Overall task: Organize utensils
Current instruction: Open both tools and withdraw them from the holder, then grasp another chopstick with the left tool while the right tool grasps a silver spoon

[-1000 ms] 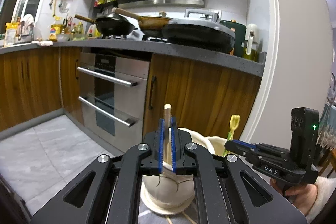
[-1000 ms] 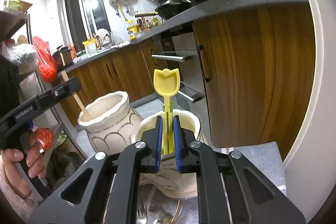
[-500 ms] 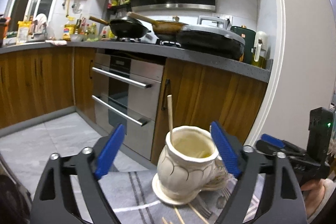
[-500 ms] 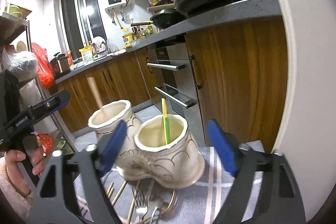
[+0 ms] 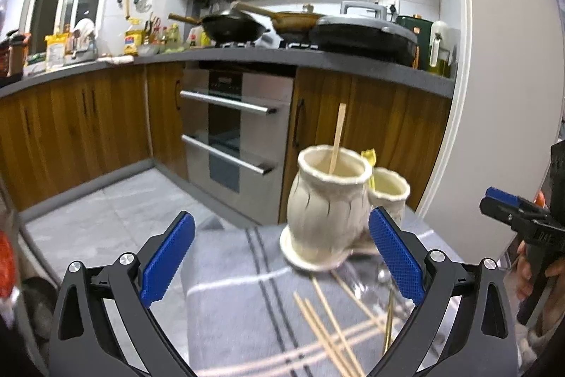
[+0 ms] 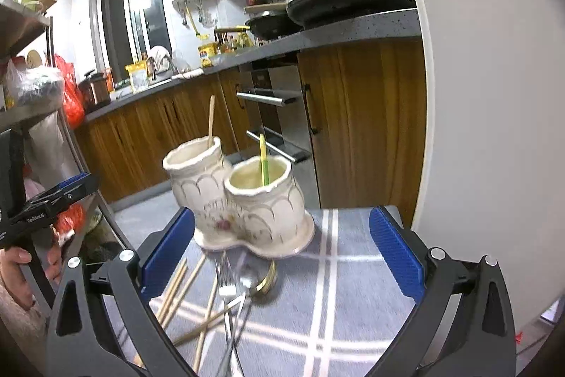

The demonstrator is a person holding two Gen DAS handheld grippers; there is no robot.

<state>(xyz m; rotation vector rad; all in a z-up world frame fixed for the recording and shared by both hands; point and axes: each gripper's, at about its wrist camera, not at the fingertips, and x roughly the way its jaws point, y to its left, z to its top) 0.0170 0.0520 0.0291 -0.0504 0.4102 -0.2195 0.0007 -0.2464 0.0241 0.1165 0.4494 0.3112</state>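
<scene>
A cream ceramic double holder (image 6: 247,211) stands on a grey striped cloth (image 6: 339,299). Its taller pot (image 5: 325,204) holds a wooden chopstick (image 5: 337,138). Its shorter pot (image 6: 263,196) holds a yellow-green utensil (image 6: 263,159). Loose wooden chopsticks (image 6: 180,288), a fork (image 6: 226,288) and a spoon (image 6: 250,281) lie on the cloth in front of the holder. My left gripper (image 5: 280,258) is open and empty, back from the holder. My right gripper (image 6: 282,257) is open and empty, above the loose utensils. Loose chopsticks (image 5: 328,324) also show in the left wrist view.
Wooden kitchen cabinets (image 5: 88,122) and an oven (image 5: 233,133) stand behind the table, with pans on the counter (image 5: 233,27). A white wall (image 6: 494,129) is close on the right. A shelf with bags (image 6: 35,83) stands at the left.
Both grippers opened and let go: the chopstick now stands in the taller pot, the yellow-green utensil in the shorter pot. Both grippers then drew back from the holder.
</scene>
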